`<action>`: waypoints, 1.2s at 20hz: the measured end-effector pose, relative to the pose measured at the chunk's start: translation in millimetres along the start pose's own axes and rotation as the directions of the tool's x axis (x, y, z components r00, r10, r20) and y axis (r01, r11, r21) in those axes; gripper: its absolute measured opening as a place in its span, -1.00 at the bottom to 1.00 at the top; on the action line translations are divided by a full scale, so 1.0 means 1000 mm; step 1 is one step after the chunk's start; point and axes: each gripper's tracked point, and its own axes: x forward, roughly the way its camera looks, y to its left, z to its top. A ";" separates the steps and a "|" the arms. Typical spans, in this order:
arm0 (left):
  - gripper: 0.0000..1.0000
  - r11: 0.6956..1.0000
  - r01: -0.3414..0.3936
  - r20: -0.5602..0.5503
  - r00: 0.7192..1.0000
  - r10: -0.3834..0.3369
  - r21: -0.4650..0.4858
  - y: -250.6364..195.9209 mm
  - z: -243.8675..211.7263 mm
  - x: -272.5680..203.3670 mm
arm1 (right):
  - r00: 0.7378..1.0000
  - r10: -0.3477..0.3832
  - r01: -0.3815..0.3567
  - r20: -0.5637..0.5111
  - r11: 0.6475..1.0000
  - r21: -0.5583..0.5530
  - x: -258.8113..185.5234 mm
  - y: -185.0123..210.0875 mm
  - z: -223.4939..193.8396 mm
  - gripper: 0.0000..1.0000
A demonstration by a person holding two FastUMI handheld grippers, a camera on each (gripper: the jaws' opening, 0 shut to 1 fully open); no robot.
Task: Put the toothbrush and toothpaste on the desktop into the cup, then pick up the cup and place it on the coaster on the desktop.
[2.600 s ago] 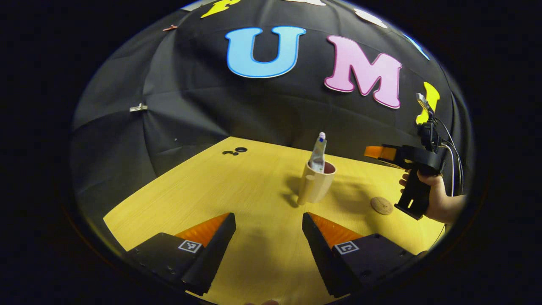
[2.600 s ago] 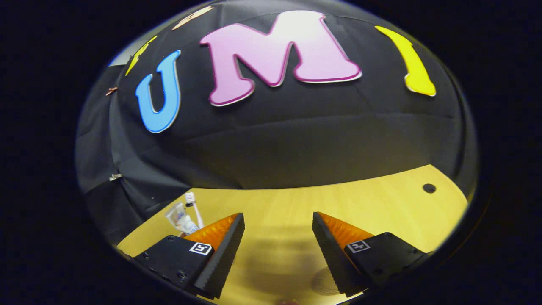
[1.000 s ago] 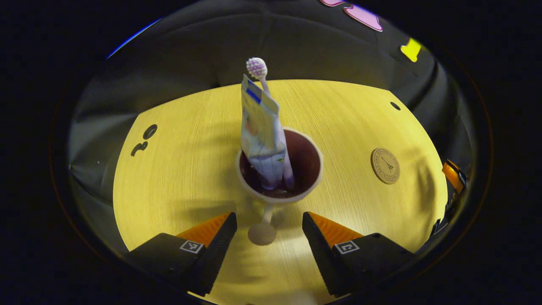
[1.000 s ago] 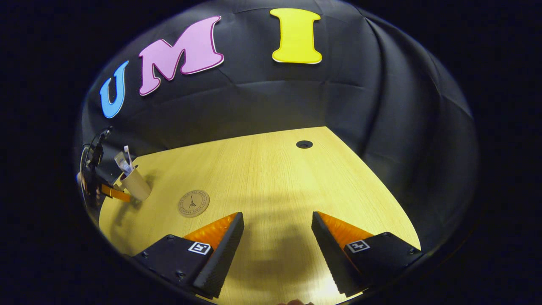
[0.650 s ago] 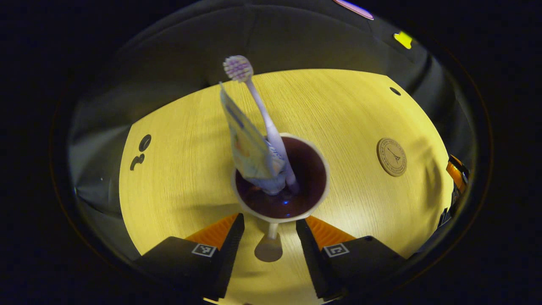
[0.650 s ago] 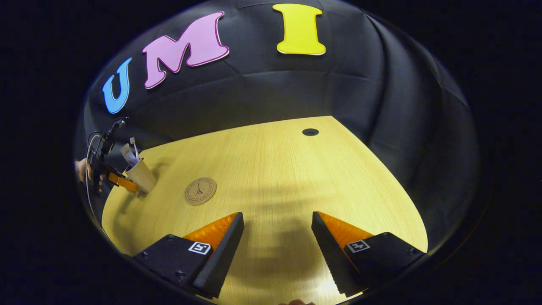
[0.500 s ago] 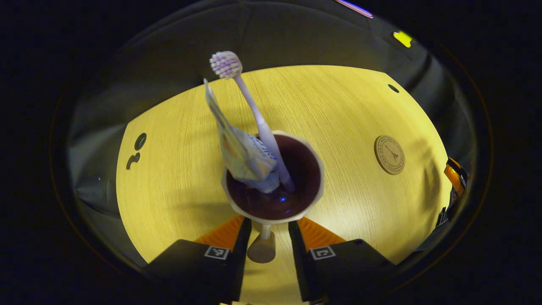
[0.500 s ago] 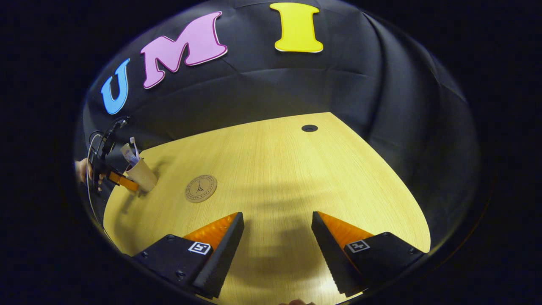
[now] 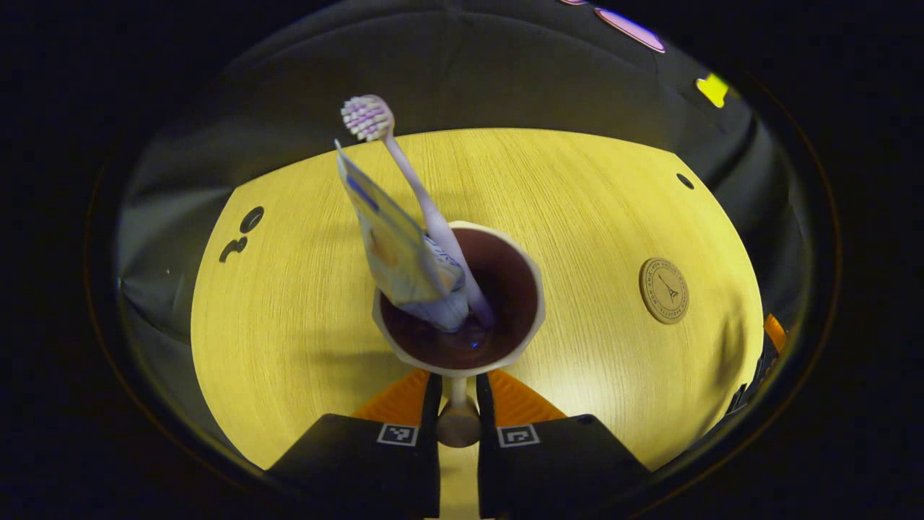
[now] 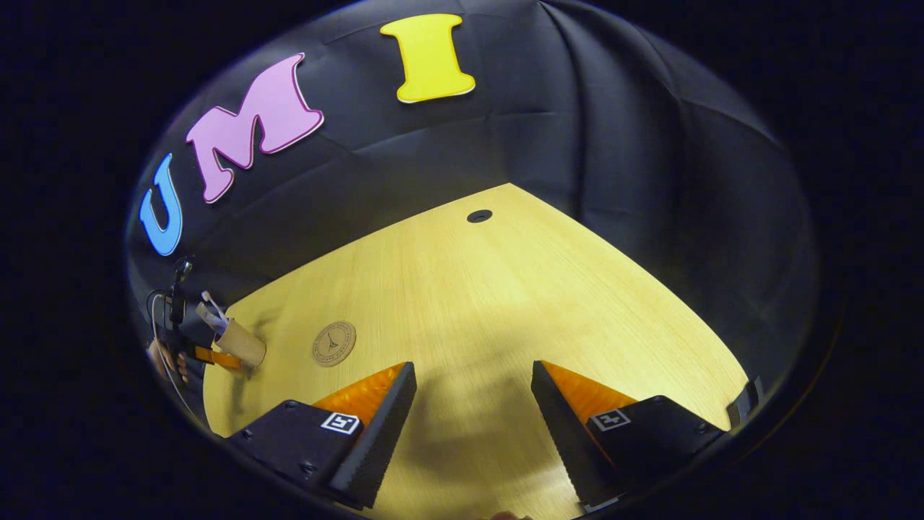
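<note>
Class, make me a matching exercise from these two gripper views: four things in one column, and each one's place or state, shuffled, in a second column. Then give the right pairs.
Things
1. pale purple toothbrush
2. round brown coaster
3. left hand-held gripper
4. right hand-held gripper

States
A. open above the wooden desktop
B. shut on the beige cup's handle
C. lying bare on the desktop
D. leaning in the beige cup

Pairs: 1-D, 2-C, 3-B, 4-A
</note>
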 end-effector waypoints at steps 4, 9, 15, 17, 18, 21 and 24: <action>-0.61 1.000 0.006 0.025 1.000 -0.005 -0.026 -0.009 -0.001 -0.006 | 1.000 -0.009 0.009 0.008 1.000 -0.024 -0.007 -0.008 0.006 0.97; -0.52 0.998 0.041 0.095 0.994 -0.045 0.047 -0.040 0.022 -0.030 | 1.000 0.002 -0.001 0.017 0.998 -0.068 -0.022 -0.011 0.006 0.97; -0.52 0.982 0.100 0.135 0.983 -0.122 0.160 -0.105 0.048 -0.040 | 0.999 0.041 -0.040 0.015 0.997 -0.062 -0.023 0.004 -0.001 0.97; -0.52 0.970 0.126 0.118 0.981 -0.152 0.206 -0.132 0.051 -0.035 | 0.999 0.050 -0.049 0.020 0.997 -0.065 -0.024 0.010 -0.001 0.97; -0.52 0.963 0.141 0.105 0.980 -0.168 0.228 -0.144 0.051 -0.030 | 0.998 0.056 -0.054 0.021 0.996 -0.067 -0.024 0.013 -0.002 0.97; -0.52 0.940 0.170 0.062 0.978 -0.197 0.295 -0.180 0.046 -0.018 | 0.997 0.070 -0.068 0.024 0.995 -0.072 -0.024 0.020 0.000 0.97; -0.52 0.921 0.198 0.024 0.976 -0.218 0.337 -0.206 0.040 -0.009 | 0.996 0.078 -0.076 0.034 0.995 -0.064 -0.025 0.022 0.002 0.97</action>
